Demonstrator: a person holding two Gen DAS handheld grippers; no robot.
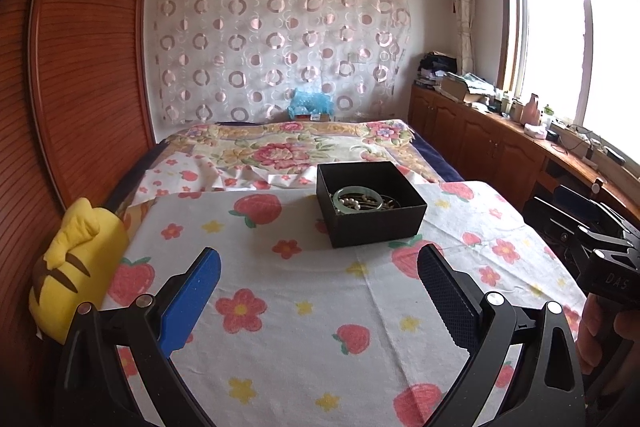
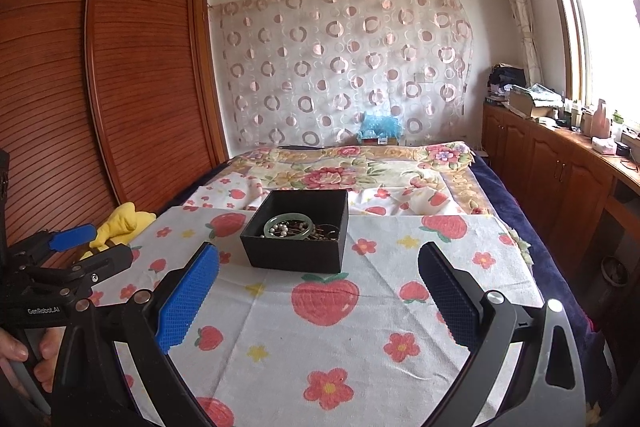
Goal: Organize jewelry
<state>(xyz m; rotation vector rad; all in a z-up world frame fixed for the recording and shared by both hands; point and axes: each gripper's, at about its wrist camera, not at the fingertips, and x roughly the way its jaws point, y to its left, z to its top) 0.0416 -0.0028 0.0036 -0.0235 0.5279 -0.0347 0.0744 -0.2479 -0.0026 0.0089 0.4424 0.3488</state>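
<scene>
On the strawberry-and-flower printed white cloth point(image 1: 304, 307) sits a square black cardboard box point(image 1: 370, 205), corner turned toward the left gripper point(image 1: 318, 291), bare cloth all around it. Inside the box lie a smooth pale green bangle point(image 1: 356, 195), pearl beads and thin metal pieces. Both the left gripper and the right gripper point(image 2: 318, 291) hover short of the box, jaws released and spread wide, empty
</scene>
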